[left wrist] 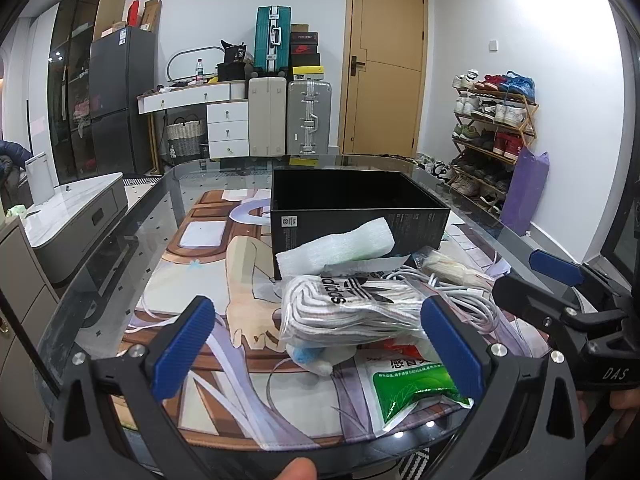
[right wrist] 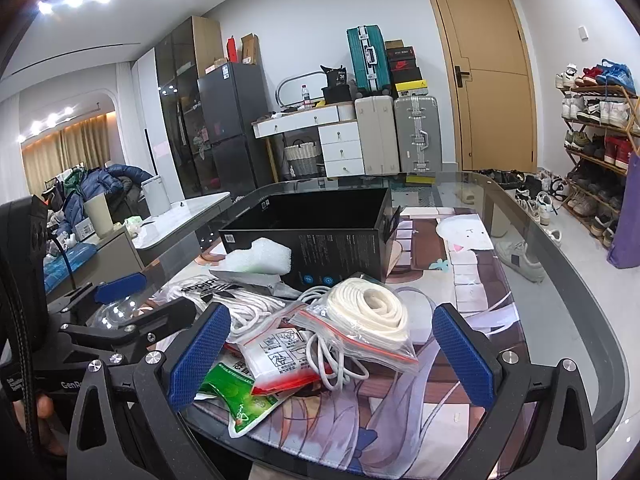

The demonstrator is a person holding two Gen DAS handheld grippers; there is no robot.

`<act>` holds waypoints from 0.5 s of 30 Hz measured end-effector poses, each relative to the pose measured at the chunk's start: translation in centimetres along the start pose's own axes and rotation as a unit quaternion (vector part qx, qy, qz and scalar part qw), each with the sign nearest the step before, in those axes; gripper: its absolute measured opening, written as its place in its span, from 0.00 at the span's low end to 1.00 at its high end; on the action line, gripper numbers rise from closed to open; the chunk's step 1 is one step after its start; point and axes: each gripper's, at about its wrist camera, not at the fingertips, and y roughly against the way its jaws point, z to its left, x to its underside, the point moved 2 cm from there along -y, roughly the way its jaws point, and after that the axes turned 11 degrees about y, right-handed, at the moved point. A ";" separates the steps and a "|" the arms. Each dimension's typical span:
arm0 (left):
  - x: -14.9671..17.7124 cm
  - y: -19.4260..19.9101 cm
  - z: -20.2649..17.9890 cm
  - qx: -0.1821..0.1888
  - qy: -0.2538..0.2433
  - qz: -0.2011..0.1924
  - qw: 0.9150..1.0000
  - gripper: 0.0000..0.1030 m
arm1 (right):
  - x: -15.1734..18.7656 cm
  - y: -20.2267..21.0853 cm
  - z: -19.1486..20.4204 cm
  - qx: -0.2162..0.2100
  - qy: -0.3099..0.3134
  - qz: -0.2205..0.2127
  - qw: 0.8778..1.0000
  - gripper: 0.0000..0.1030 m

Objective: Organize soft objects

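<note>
Hovering over the pile, we've got both tools spread wide and holding nothing. Our left gripper [left wrist: 320, 344] frames the bagged Adidas socks [left wrist: 348, 304], its fingers [left wrist: 184, 344] parted on either side of the packet without touching it, which reads like a line-up for a squeeze. Our right gripper [right wrist: 332, 356] hangs over the zip bag of coiled white rope [right wrist: 368, 312], released as well, with a loose white cable [right wrist: 332, 364] tangled just beneath.

Everything soft is heaped near the front edge of the table [right wrist: 560, 280]: the foam block [left wrist: 340, 244] leans against the black box [left wrist: 356, 204], and a green sachet [left wrist: 416, 388] lies flattened at the bottom of the heap. That box sits open-topped directly behind the pile, so it looks like the intended destination.

Room to work? Plenty of bare mat to the right of the rope bag and left of the socks. The tight spot, we'd judge, is between the two tools themselves, which sit close side by side, and the cable could snag whichever bag lifts first.
</note>
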 end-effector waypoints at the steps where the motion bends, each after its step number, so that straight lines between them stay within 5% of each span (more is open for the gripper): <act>1: 0.0 0.0 0.0 -0.001 0.001 0.000 1.000 1.00 | 0.0 -0.1 0.0 0.001 0.000 0.001 1.000 1.00; 15: -0.3 -0.2 0.8 0.002 0.019 0.005 1.000 1.00 | 0.3 -0.1 -0.6 0.007 -0.005 0.004 1.000 1.00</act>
